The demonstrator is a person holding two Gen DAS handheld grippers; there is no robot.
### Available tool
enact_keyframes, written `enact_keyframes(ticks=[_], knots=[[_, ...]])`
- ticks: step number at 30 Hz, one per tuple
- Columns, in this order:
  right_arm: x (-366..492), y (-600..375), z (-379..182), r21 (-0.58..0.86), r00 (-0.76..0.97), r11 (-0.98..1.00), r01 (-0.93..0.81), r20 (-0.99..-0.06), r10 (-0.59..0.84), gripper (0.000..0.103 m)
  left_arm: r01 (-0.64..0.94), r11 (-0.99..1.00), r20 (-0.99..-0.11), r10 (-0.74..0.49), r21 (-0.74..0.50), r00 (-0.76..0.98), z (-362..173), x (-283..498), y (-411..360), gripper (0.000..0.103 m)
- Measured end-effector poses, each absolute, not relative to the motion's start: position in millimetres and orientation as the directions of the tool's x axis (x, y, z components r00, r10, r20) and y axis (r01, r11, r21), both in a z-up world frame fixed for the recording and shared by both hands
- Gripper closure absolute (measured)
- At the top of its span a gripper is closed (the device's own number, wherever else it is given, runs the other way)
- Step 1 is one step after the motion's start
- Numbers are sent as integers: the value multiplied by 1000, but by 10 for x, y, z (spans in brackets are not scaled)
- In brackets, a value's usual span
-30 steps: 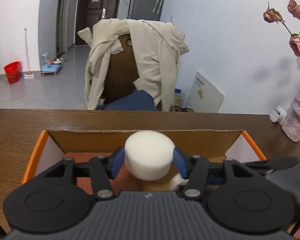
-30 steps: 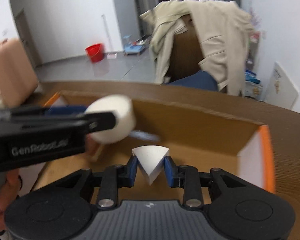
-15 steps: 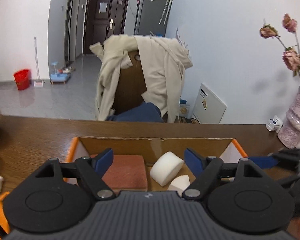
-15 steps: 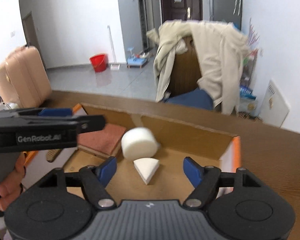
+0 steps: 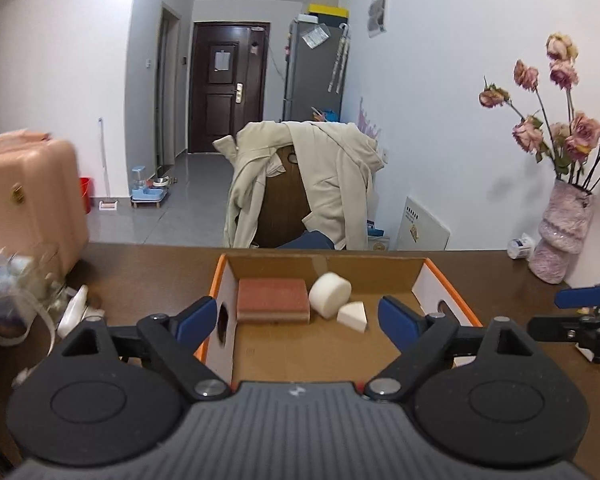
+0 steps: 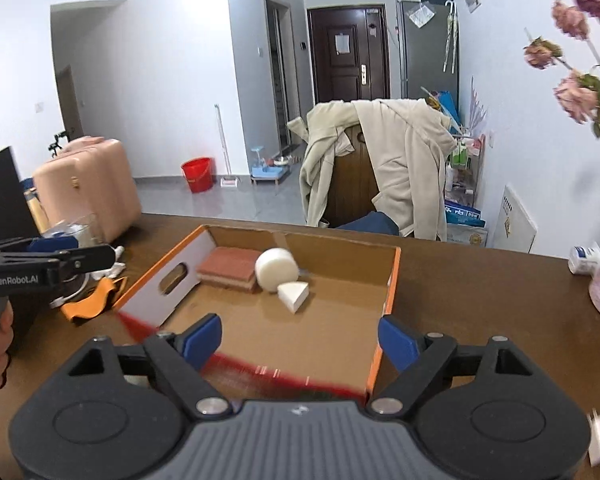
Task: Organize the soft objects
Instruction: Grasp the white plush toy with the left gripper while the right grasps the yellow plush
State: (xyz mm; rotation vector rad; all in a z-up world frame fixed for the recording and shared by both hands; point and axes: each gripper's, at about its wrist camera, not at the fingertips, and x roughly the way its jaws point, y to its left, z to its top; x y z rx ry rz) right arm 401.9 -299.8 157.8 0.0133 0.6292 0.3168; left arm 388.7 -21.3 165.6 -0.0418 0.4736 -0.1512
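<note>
Orange-edged cardboard box [image 5: 446,280] on dark wooden table [image 6: 480,280] already holds reddish sponge block [image 5: 273,299], white foam cylinder [image 5: 329,293], white foam wedge [image 5: 353,317] at far wall. Left gripper [image 5: 296,318], right gripper [image 6: 300,340] both above box, jaws wide apart, empty. Looks mostly done, remaining items unclear.

The words "GenRobot.AI" stood in white on the black side of the left gripper [image 6: 80,258], seen from the right wrist. Nothing else was readable.
</note>
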Motion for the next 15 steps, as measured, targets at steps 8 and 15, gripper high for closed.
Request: enact_keyframes(ticks=[8, 15], knots=[[2992, -3147, 1434, 123, 794, 937, -326, -502, 342, 14, 103, 988, -385, -139, -112, 913, 1326, 2977, -61, 7], [2375, -3251, 908, 133, 811, 948, -290, -491, 317, 14, 182, 934, -410, -303, -307, 860, 833, 2416, -8, 6]])
